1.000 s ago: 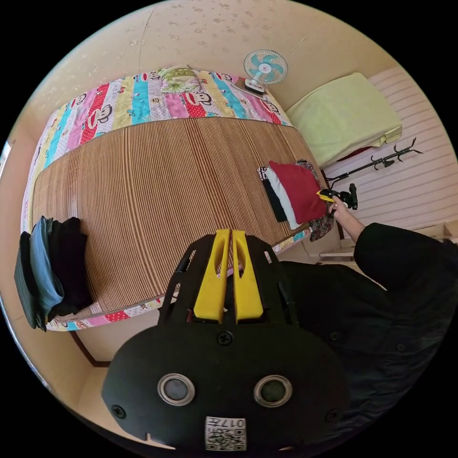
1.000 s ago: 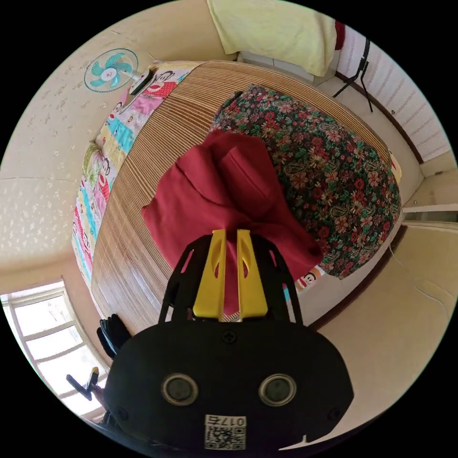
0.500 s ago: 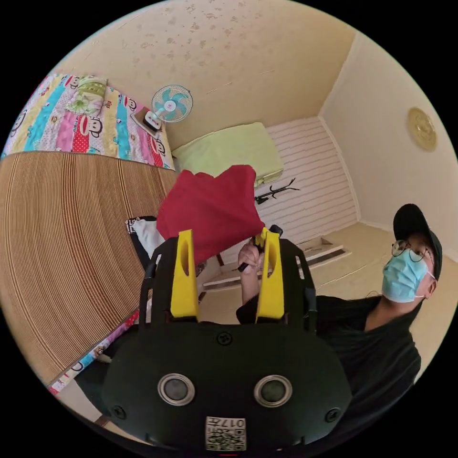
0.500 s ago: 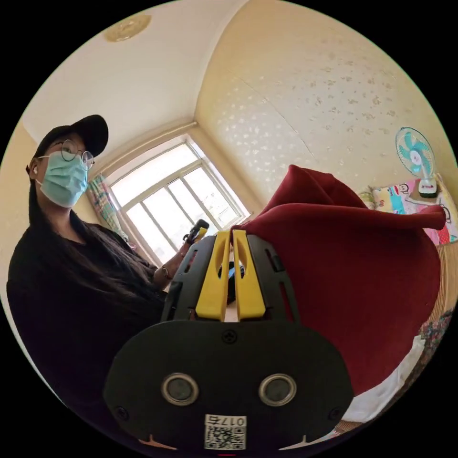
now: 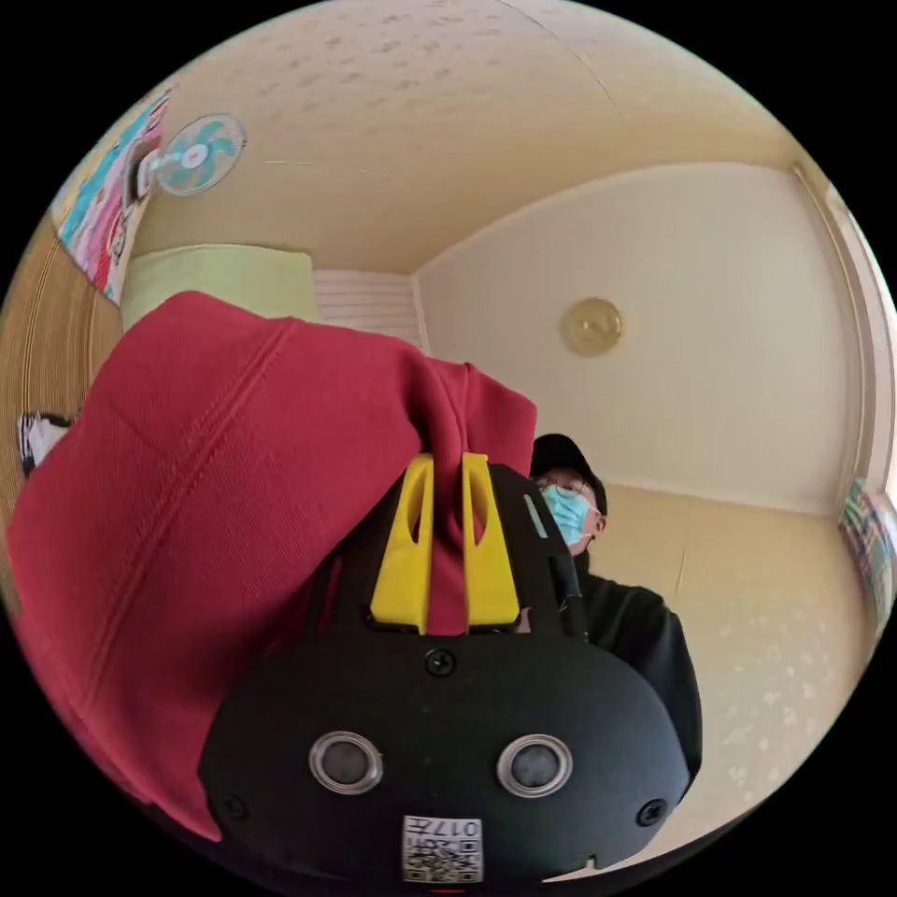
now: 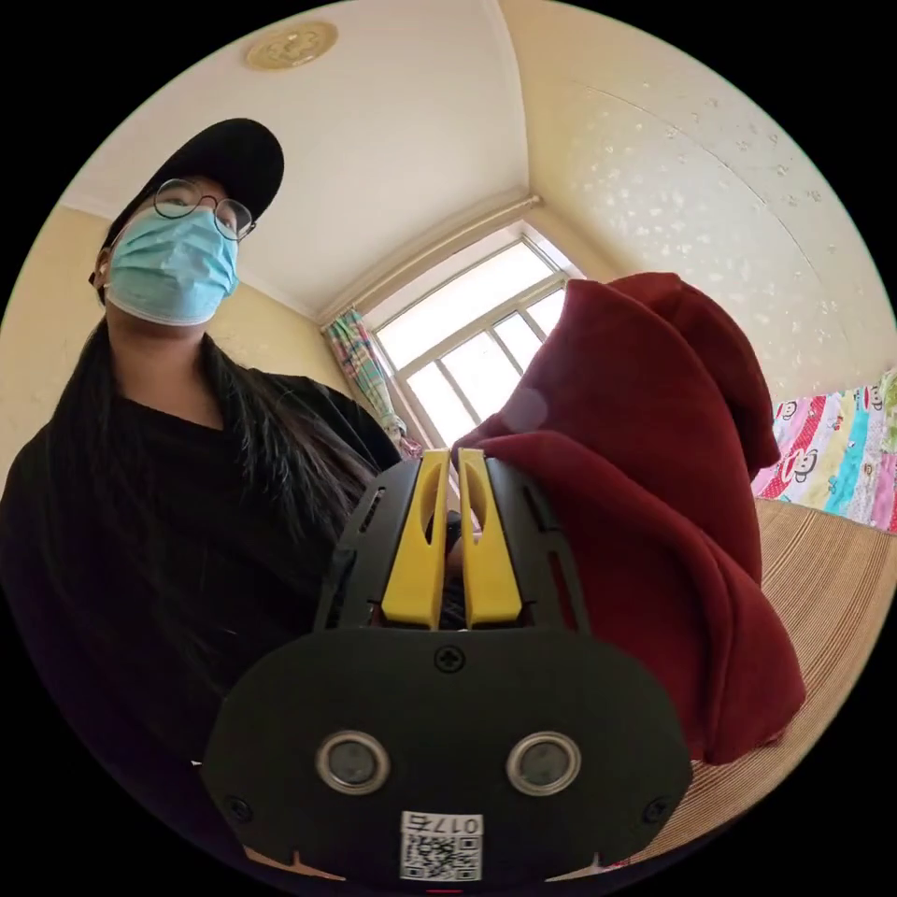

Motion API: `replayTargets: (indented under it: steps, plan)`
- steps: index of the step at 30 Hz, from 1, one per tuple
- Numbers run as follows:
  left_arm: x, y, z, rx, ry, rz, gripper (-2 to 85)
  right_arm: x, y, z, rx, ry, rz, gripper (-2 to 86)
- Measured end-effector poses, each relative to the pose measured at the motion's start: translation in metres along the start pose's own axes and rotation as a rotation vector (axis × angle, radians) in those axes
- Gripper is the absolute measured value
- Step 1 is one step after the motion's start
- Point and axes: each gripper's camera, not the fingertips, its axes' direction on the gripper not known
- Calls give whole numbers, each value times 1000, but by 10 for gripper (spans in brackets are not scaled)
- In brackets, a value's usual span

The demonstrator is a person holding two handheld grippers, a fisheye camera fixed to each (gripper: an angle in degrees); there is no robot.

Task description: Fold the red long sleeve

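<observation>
Red long sleeve (image 5: 215, 486) — pinched in left hand-held gripper (image 5: 447, 462)

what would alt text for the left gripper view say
The left tool, yellow jaws closed on a bunched fold of the red long sleeve, holds it up in the air. Behind it are a person in black, a cream ceiling and a wall fan.

The right tool (image 6: 448, 455) has its yellow jaws nearly together, pinching an edge of the red sleeve (image 6: 645, 486) at their tips. The garment hangs bunched to the right, above a striped mat (image 6: 822, 579) on a bed with a colourful sheet (image 6: 832, 458). A person (image 6: 159, 439) in black stands on the left, before a window (image 6: 467, 336).
</observation>
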Motion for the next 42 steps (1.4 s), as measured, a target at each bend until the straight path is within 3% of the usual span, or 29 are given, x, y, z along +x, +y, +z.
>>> replayTargets:
  steps: [2,5,8,11,14,16,18,20,21,22,25,28,32,37,42]
  plan:
    - [77,-7,14,-185,-84,260,51,-10,-4,0,-36,32,-50,31]
    - [143,6,35,-326,-53,512,52,-10,-13,-19,-9,165,-60,51]
    - [163,23,56,-398,15,621,52,12,-34,-25,-41,282,-36,79]
    - [135,28,77,-434,85,513,53,46,-56,-2,-92,355,-31,125]
    - [102,43,100,-475,-36,389,52,94,-65,20,-4,-1,76,148]
    - [81,53,117,-557,-170,288,52,140,-56,46,32,-396,199,153]
    - [59,65,132,-638,-348,191,52,173,-41,72,22,-561,346,133]
    - [30,81,147,-732,-615,45,58,194,-21,87,8,-449,453,90]
    - [24,83,147,-734,-683,1,67,200,-10,91,-13,-247,496,60]
    - [14,87,143,-708,-791,-82,86,204,0,91,2,-97,535,41]
    - [17,93,119,-474,-869,-191,138,203,7,97,13,189,553,23]
    - [47,107,128,-300,-951,-96,137,190,-12,107,36,374,470,17]
    - [54,121,221,-404,-1153,36,150,168,-53,141,17,519,279,13]
    - [71,130,330,-425,-1309,298,156,108,-115,227,-62,918,-166,10]
    - [94,126,364,-260,-1419,459,125,92,-151,273,-212,923,-321,13]
